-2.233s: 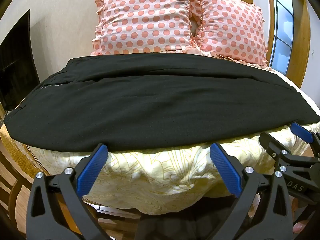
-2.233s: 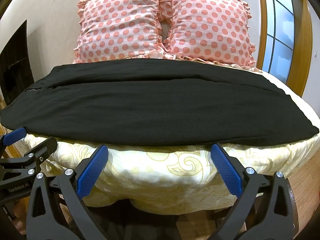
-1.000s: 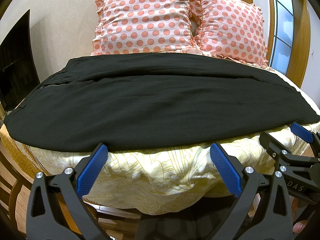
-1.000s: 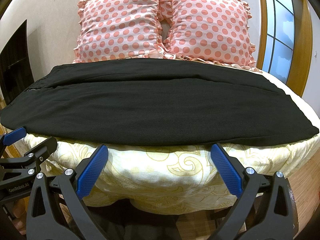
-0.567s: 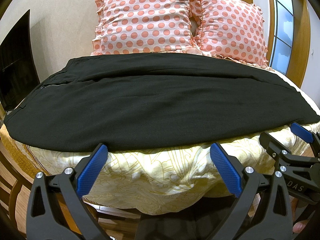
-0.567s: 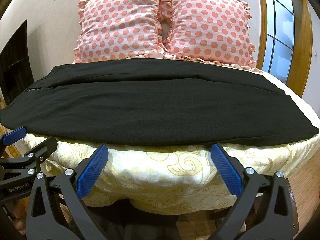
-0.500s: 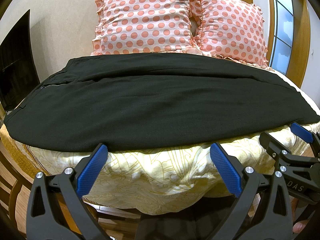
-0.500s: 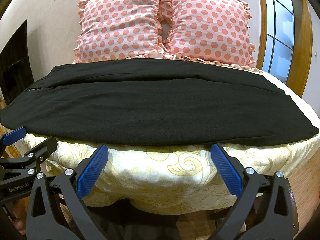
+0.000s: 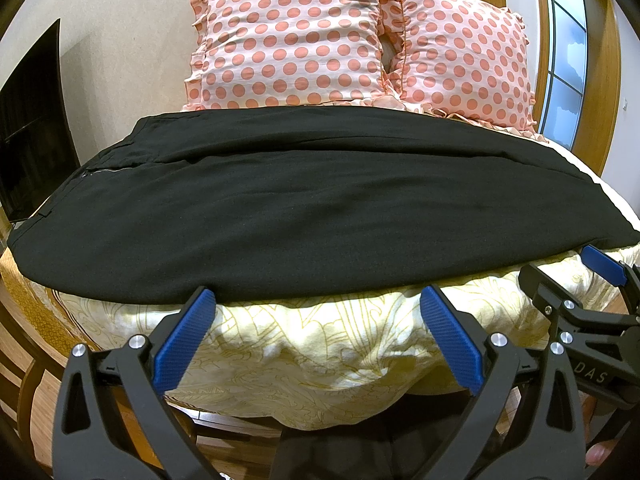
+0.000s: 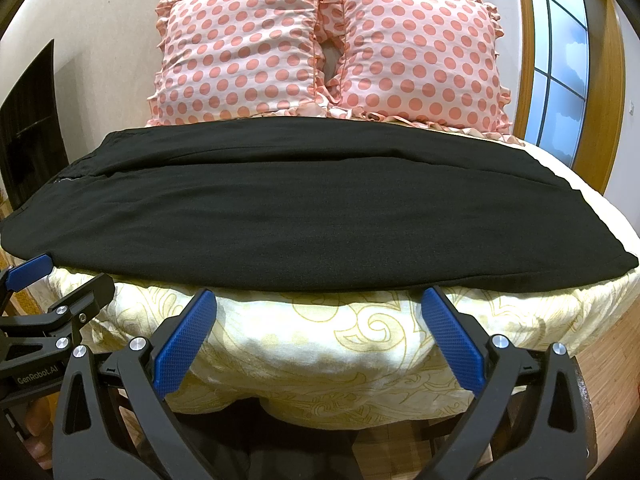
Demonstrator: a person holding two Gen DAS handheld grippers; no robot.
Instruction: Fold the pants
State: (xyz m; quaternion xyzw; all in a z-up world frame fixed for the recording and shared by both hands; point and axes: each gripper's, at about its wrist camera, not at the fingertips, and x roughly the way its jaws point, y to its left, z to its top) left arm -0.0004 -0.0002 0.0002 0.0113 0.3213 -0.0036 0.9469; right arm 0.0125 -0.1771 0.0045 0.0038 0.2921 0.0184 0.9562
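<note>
Black pants (image 9: 304,216) lie flat across the bed, waistband at the left, leg ends at the right; they also show in the right wrist view (image 10: 304,216). My left gripper (image 9: 318,308) is open and empty, just short of the pants' near edge, over the bedspread. My right gripper (image 10: 318,308) is open and empty, also just short of the near edge. Each gripper shows in the other's view: the right one at the right edge (image 9: 576,284), the left one at the left edge (image 10: 60,280).
A yellow patterned bedspread (image 9: 320,344) hangs over the bed's near side. Two pink polka-dot pillows (image 10: 328,48) stand against the wall behind the pants. A dark panel (image 9: 32,128) is at the left, a wood-framed window (image 10: 560,60) at the right. Wooden floor below.
</note>
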